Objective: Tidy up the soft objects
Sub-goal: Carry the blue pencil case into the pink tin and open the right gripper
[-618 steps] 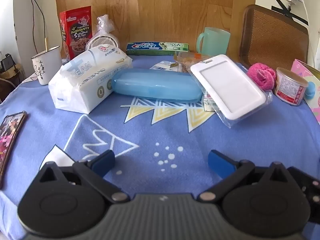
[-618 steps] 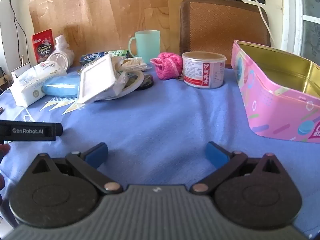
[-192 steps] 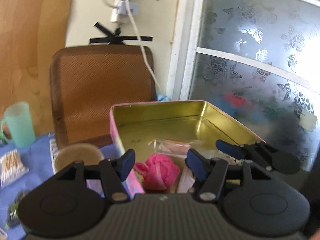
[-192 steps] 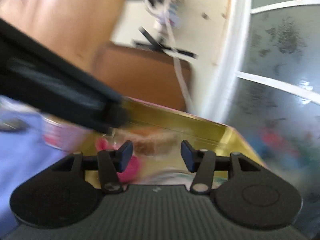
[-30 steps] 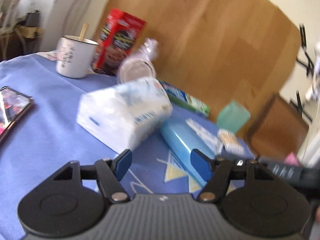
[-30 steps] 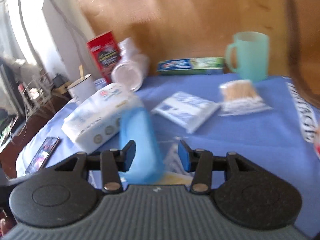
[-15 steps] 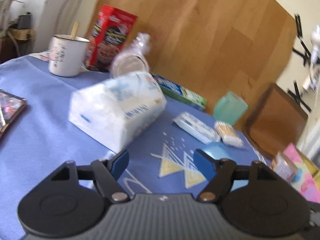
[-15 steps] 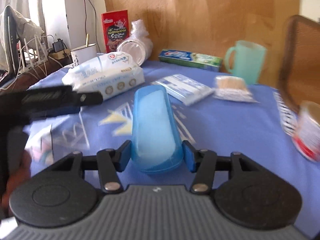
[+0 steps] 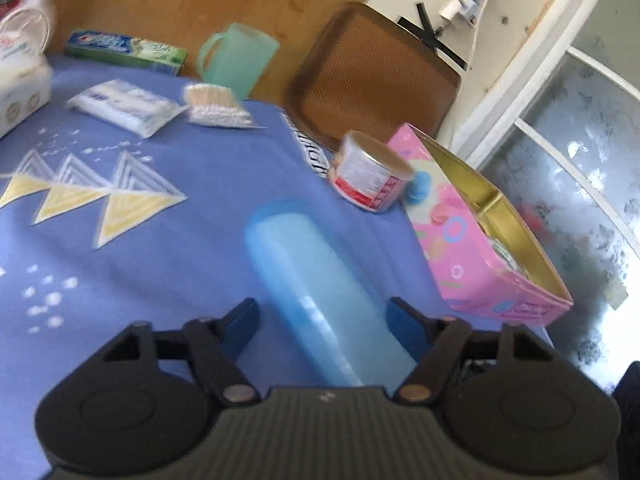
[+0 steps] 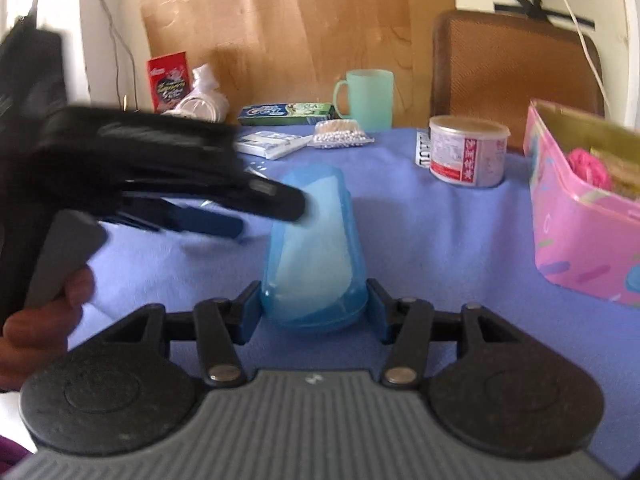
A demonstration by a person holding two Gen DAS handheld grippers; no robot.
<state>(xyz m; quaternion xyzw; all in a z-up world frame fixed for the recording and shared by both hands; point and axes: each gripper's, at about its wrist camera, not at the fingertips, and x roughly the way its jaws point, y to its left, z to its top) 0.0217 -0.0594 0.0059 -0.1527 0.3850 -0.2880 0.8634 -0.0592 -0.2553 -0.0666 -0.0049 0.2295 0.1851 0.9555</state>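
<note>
A translucent blue case [image 10: 316, 240] is gripped at its near end by my right gripper [image 10: 314, 308], whose pads press both its sides just above the blue tablecloth. My left gripper [image 10: 266, 216] reaches in from the left, one black finger over the case's far end. In the left wrist view the blue case [image 9: 316, 280] lies between the fingers of the left gripper [image 9: 322, 320]. Its jaws are closing, and a gap still shows beside the left pad. The pink tin box [image 10: 572, 232] stands at the right with a pink woolly ball [image 10: 588, 168] inside.
A labelled can [image 10: 468, 152] stands by the pink tin box [image 9: 480, 272]. Further back lie a cotton swab pack [image 9: 216, 108], a small tissue pack [image 9: 124, 106], a toothpaste box [image 9: 124, 50] and a green mug [image 9: 236, 60]. A brown chair back [image 9: 372, 80] rises behind the table.
The left view has swung right, from the big tissue pack toward the tin, and the blue case now lies between its fingers. The right gripper has carried the case toward the tin.
</note>
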